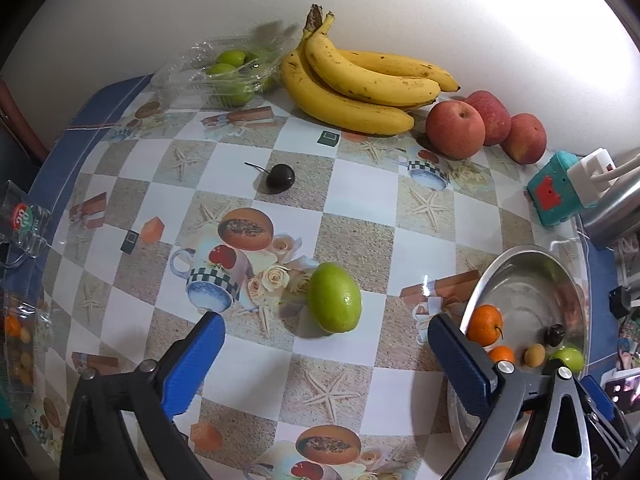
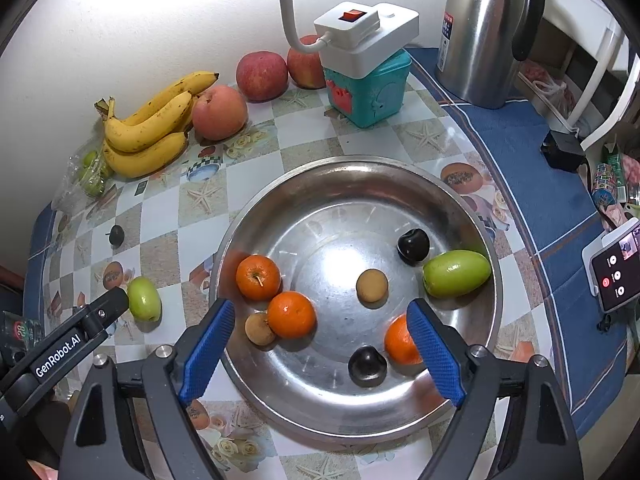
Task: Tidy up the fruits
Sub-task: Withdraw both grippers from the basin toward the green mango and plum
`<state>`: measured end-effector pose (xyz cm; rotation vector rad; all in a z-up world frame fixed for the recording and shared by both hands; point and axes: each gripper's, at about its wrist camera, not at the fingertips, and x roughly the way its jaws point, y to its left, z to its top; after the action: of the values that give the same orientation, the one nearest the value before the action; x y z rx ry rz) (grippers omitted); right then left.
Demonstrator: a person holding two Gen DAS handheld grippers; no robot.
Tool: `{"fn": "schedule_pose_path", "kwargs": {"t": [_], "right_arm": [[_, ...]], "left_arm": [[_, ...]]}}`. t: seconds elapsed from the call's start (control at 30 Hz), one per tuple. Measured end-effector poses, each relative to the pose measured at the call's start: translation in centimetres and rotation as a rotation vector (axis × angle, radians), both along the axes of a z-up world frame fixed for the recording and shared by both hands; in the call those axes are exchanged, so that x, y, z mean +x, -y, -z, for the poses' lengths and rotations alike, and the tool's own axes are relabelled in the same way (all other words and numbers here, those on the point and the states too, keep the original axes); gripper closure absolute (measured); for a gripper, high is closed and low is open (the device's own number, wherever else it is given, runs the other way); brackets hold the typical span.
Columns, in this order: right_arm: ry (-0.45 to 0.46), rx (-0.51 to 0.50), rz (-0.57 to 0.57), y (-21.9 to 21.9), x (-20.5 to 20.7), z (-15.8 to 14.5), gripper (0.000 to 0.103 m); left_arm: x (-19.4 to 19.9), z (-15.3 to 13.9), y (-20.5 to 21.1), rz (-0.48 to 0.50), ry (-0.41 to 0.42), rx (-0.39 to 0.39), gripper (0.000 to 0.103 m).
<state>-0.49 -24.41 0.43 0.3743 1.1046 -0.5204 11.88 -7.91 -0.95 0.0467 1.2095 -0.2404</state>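
A green fruit lies on the table between the open jaws of my left gripper, a little ahead of the fingertips; it also shows in the right wrist view. A dark cherry lies farther back. The steel bowl holds three oranges, two dark cherries, two small brown fruits and a green fruit. My right gripper is open and empty over the bowl's near side.
Bananas, three red apples and a plastic pack of green fruits line the back wall. A teal box with a white power strip and a steel thermos stand behind the bowl. A phone sits at right.
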Motion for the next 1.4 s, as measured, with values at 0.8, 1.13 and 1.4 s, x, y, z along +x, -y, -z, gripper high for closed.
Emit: {"fn": "schedule_pose_path", "kwargs": {"t": [0.8, 1.13, 1.4], "right_arm": [[0.017, 0.022, 0.051, 1.3, 2.1, 1.8, 0.009], [0.0, -0.001, 0.044, 0.2, 3.6, 2.1, 0.009], [0.025, -0.003, 0.021, -1.0, 4.2, 1.8, 0.009]], "left_arm": [[3.3, 0.0, 0.5, 0.079, 0.107, 0.115, 0.0], [3.9, 0.1, 0.8, 0.132, 0.106, 0.107, 0.0], [4.7, -0.4, -1.4, 0.102, 0.11, 0.114, 0.0]]}}
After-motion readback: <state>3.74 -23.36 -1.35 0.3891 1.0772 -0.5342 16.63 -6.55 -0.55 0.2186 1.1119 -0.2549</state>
